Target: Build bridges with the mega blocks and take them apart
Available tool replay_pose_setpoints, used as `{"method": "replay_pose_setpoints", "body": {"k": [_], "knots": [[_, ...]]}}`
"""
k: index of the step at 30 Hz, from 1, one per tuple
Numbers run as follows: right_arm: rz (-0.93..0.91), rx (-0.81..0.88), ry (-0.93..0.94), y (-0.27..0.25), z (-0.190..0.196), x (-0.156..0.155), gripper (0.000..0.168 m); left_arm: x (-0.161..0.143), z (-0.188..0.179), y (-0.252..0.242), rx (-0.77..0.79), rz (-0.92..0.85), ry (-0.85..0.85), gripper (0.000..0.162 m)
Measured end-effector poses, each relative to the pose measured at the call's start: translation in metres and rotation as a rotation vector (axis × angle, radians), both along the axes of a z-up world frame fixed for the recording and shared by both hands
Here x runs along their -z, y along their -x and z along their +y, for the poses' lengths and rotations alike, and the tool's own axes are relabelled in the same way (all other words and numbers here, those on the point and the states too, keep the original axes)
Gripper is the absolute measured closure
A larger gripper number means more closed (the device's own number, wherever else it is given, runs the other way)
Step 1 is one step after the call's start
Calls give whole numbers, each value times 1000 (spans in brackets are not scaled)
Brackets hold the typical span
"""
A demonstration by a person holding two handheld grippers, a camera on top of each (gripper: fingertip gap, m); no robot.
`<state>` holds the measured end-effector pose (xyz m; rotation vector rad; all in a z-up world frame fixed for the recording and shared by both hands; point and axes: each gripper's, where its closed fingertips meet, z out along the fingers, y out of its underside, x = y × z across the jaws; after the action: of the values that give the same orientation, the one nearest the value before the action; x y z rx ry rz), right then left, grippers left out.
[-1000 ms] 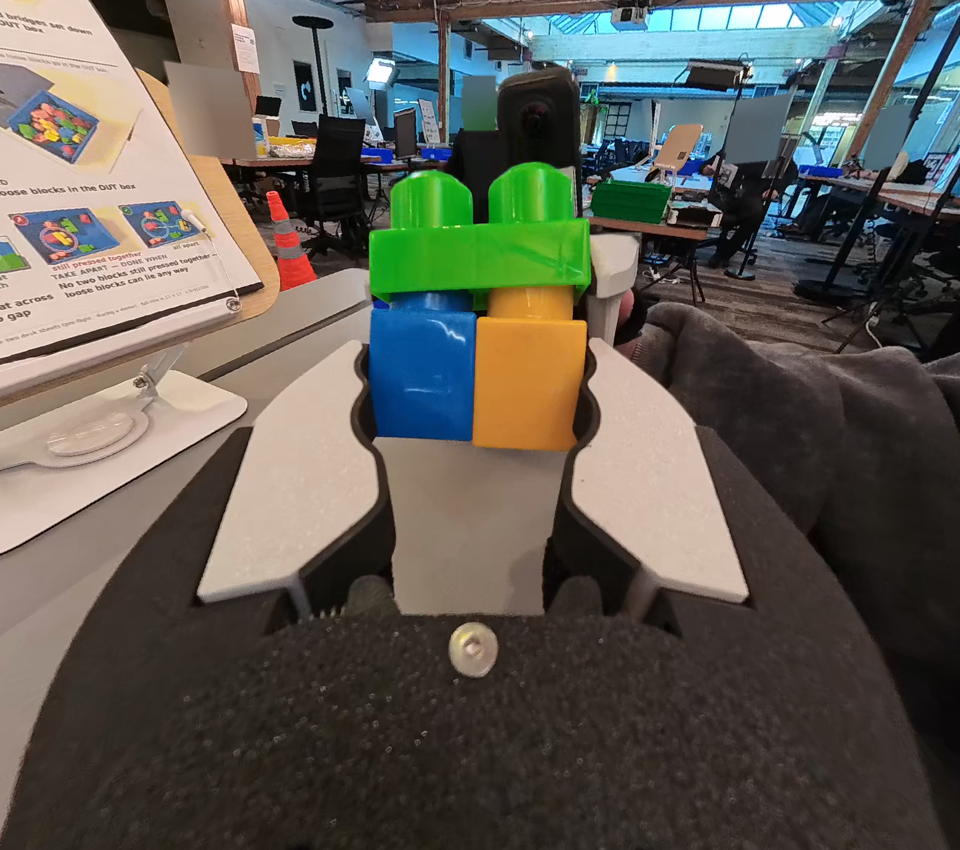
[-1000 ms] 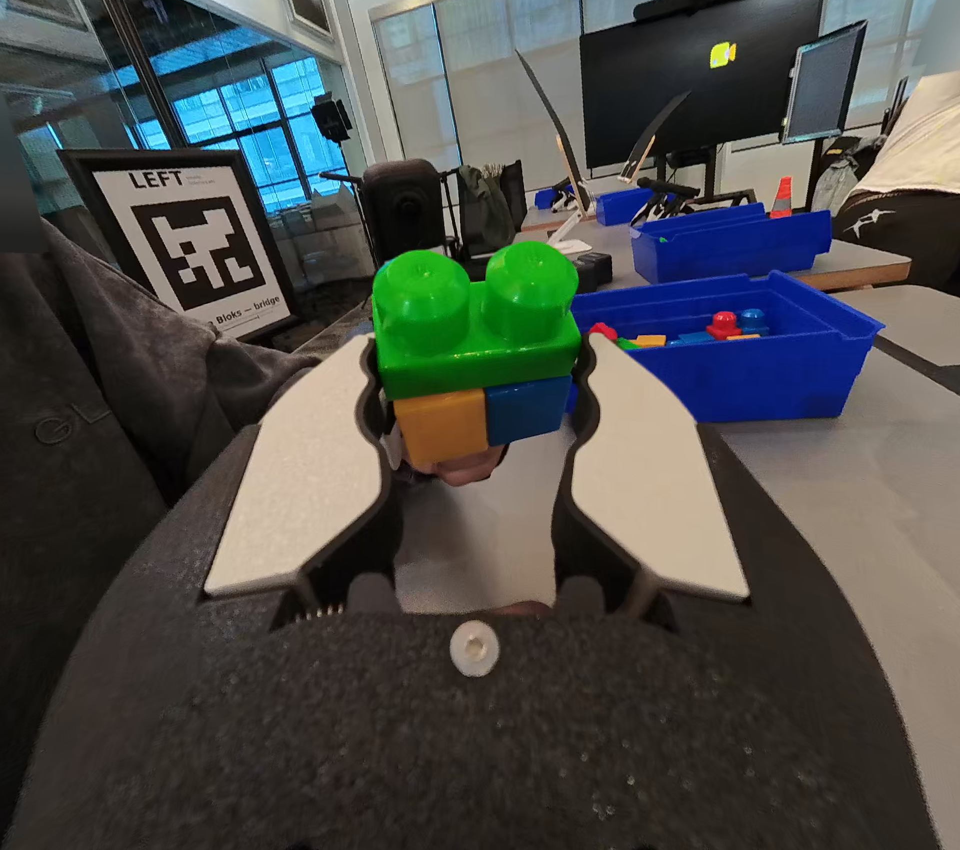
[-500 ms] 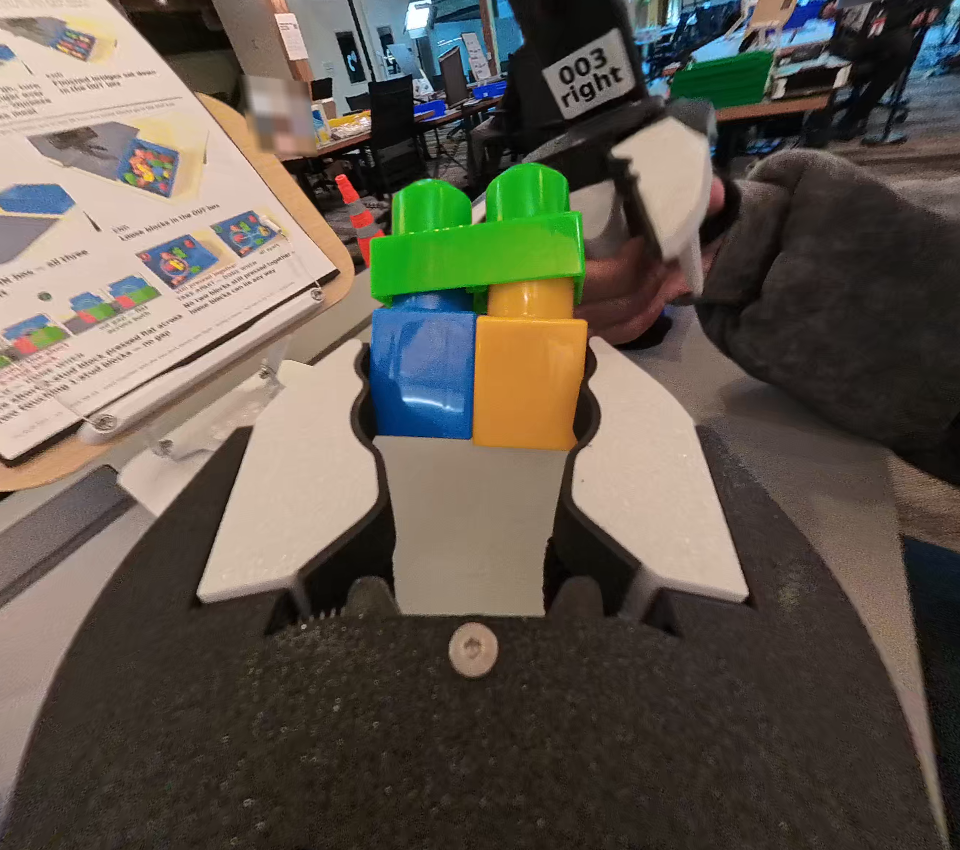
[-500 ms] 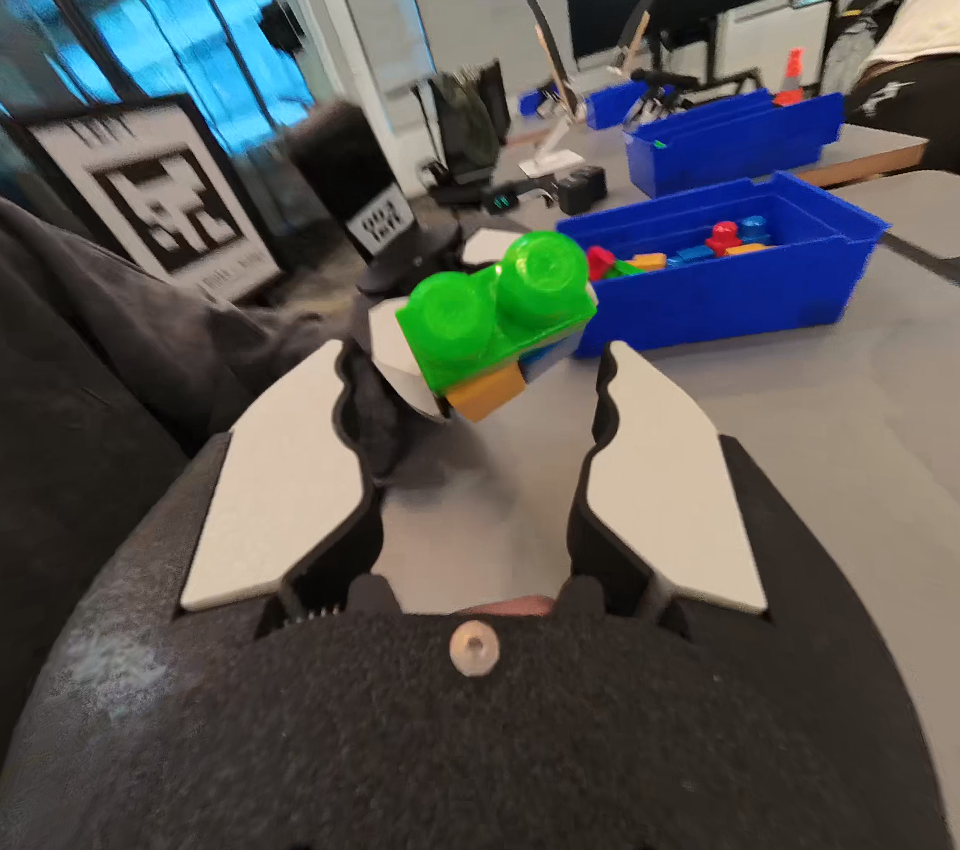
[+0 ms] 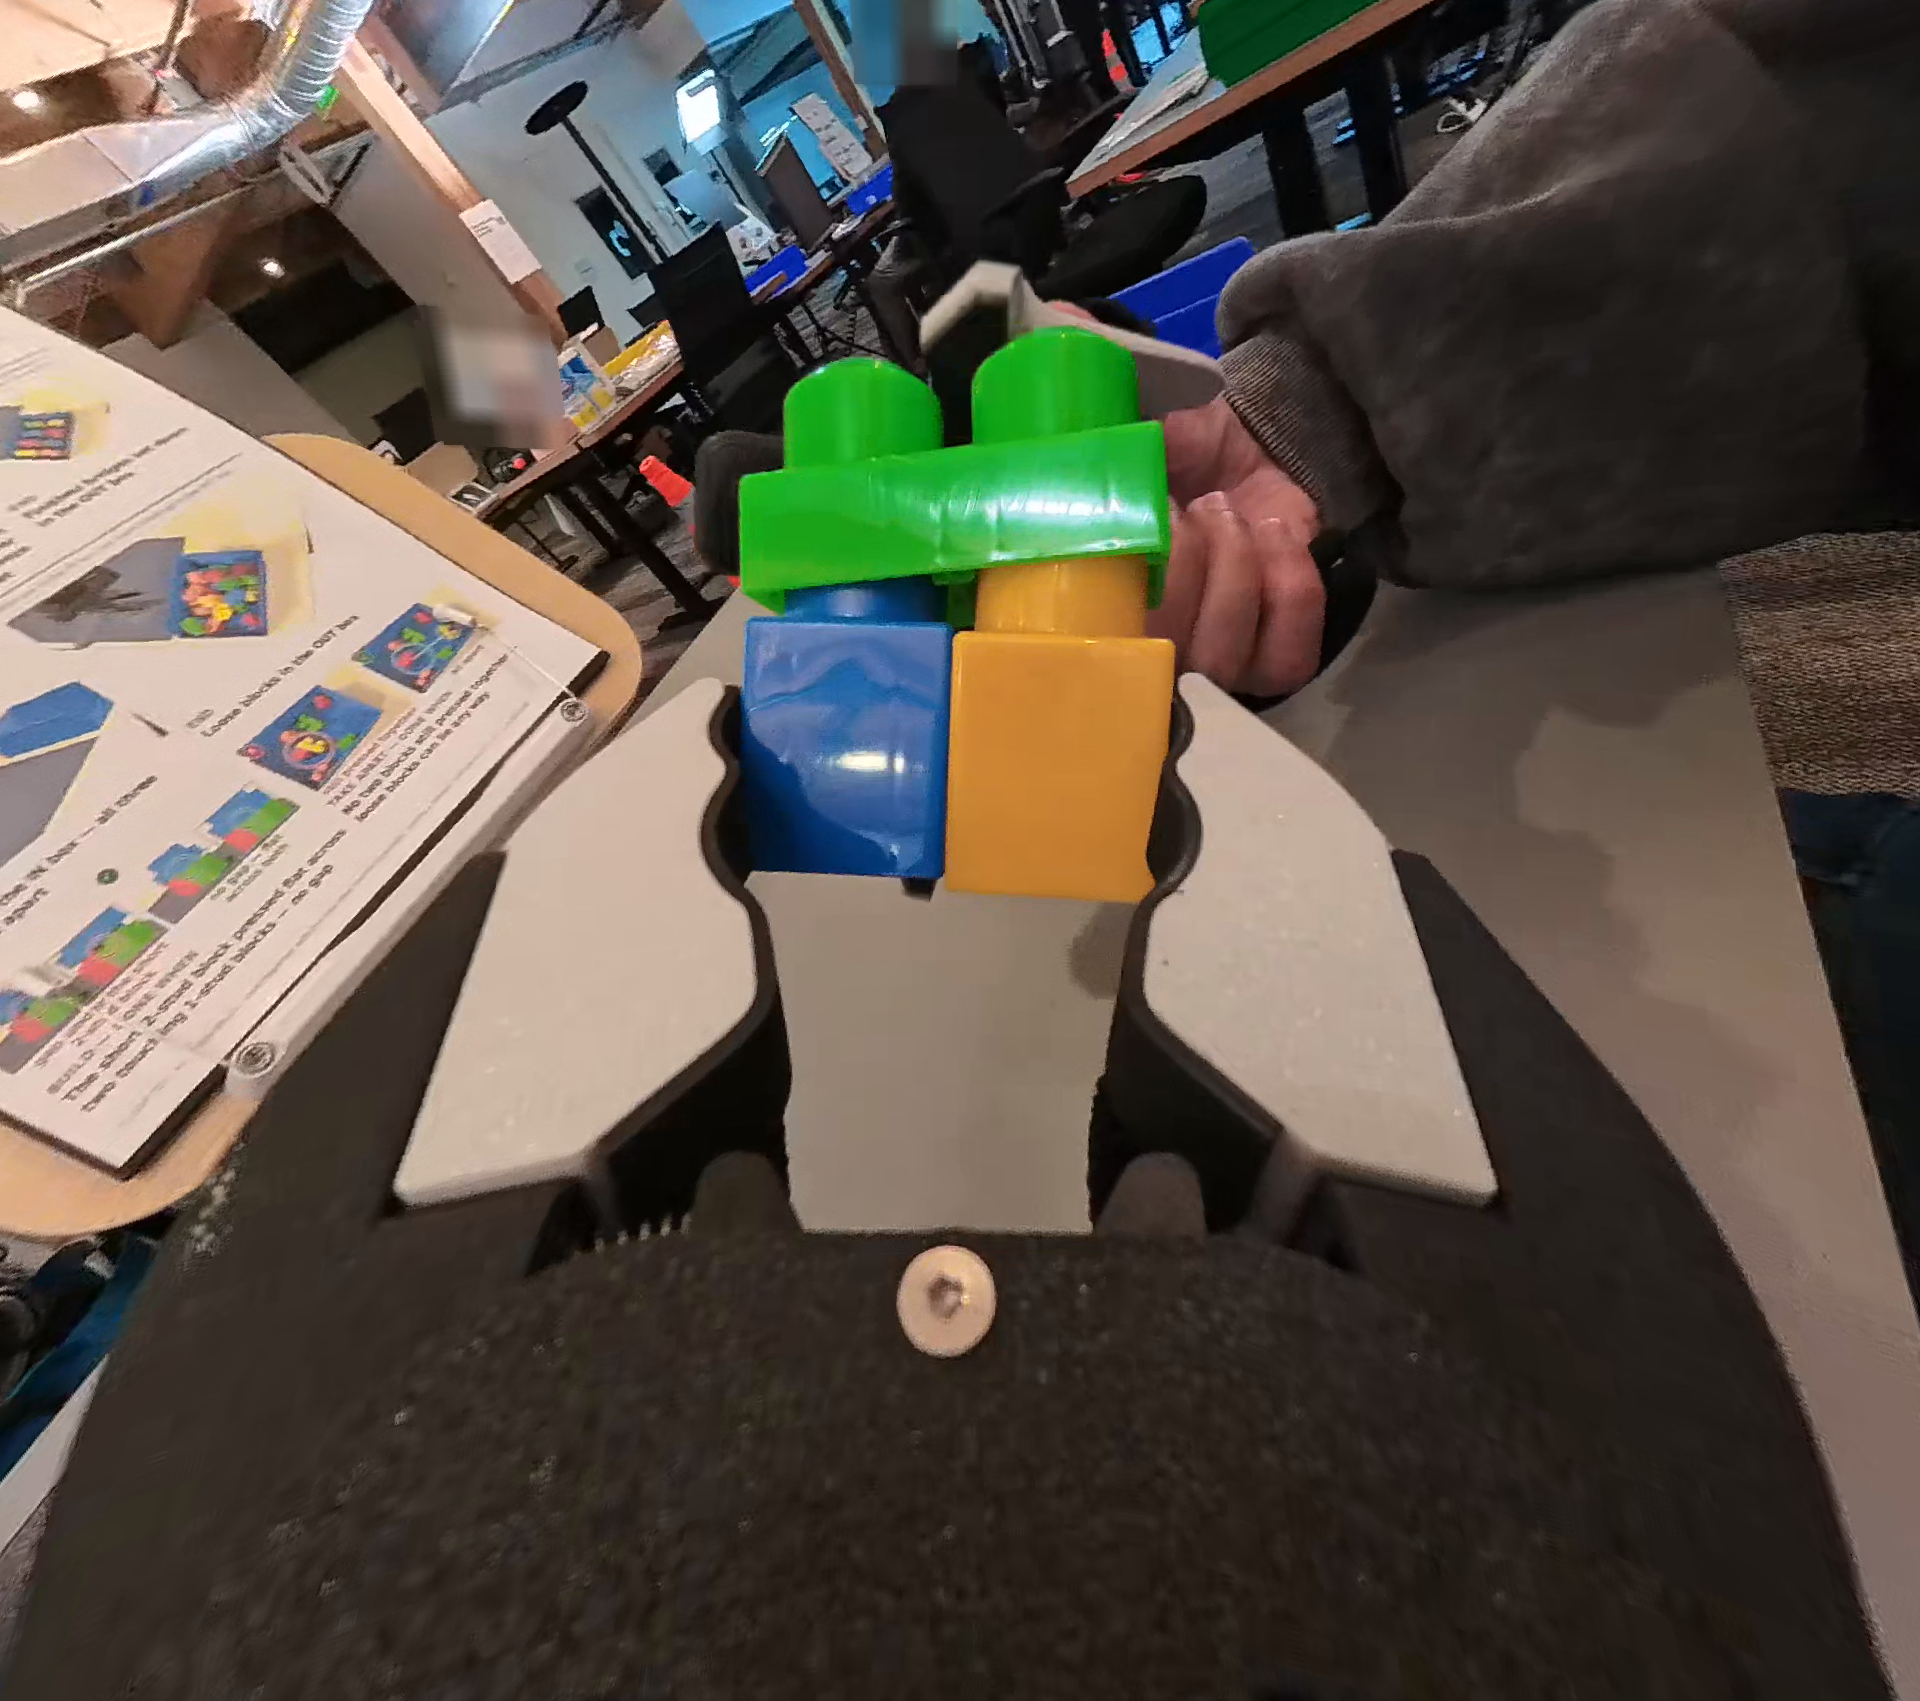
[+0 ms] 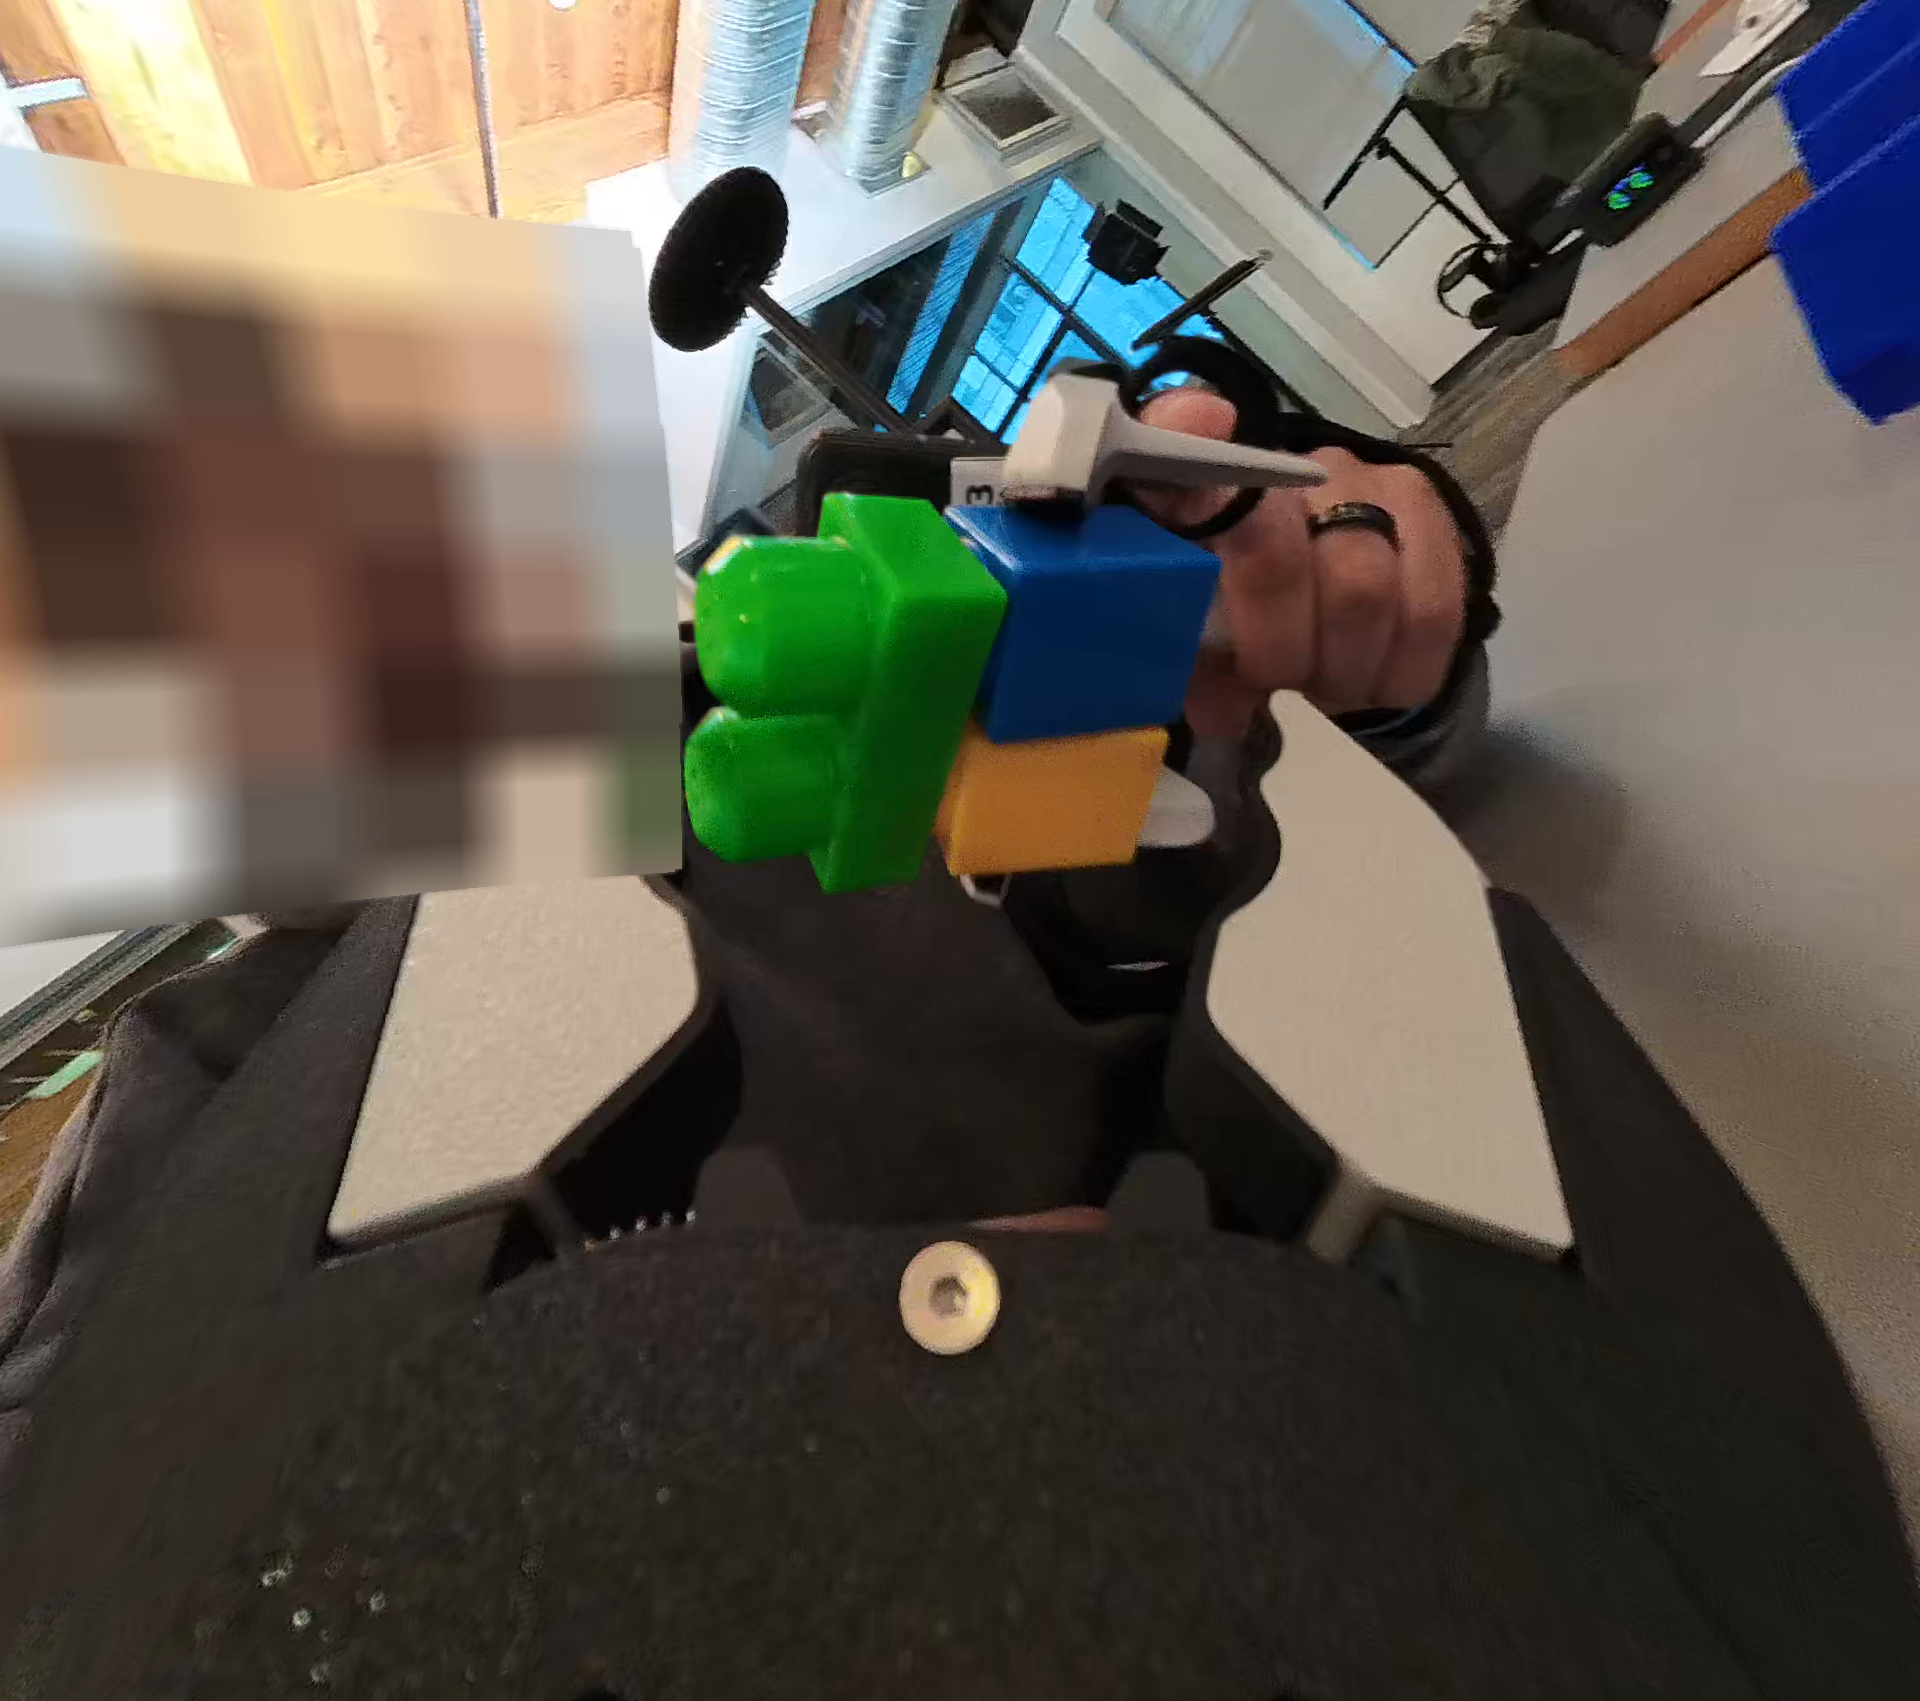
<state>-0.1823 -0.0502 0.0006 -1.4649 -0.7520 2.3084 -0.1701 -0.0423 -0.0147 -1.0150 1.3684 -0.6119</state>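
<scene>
My left gripper (image 5: pixel 956 716) is shut on a blue block (image 5: pixel 842 758) and a yellow block (image 5: pixel 1055 768) that stand side by side. A green two-stud block (image 5: pixel 951 513) bridges their tops, slightly tilted, with their studs showing under it. In the right wrist view the same bridge lies sideways: the green block (image 6: pixel 842 706), the blue block (image 6: pixel 1091 612) and the yellow block (image 6: pixel 1049 794), with a left finger (image 6: pixel 1132 456) against the blue one. My right gripper (image 6: pixel 977 830) is open and empty just short of the bridge. It shows behind the green block in the left wrist view (image 5: pixel 1049 332).
An instruction board (image 5: pixel 260 716) on a stand leans at the left. The grey table (image 5: pixel 1507 820) runs under both grippers. Blue bins (image 6: pixel 1860 217) stand at the right edge of the right wrist view. A person's grey sleeve (image 5: pixel 1558 301) reaches in from the right. Both grippers' tips are close together, under 4 cm apart.
My right gripper let go of the green block, opened, drew back and rolled sideways. My left gripper kept its hold and tilted with the bridge.
</scene>
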Motion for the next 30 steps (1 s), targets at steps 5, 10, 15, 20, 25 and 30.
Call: {"method": "replay_pose_setpoints", "body": {"k": [5,10,15,20,25,30], "knots": [[64,-11,16,6,-3,-8,67,5,-4,-4,16,9,-25,87],[-32,73,-5,11,8,7,74,19,6,-2,-14,53,-28,88],[-134,148,-97,9,14,21,76,35,14,-5,-68,125,-60,87],[-128,146,-124,8,12,24,79,36,13,-7,-61,136,-52,88],[-143,120,-62,10,13,25,78,37,13,-5,-51,140,-27,88],[10,104,-13,3,12,6,73,20,7,-1,-41,86,-47,88]]}}
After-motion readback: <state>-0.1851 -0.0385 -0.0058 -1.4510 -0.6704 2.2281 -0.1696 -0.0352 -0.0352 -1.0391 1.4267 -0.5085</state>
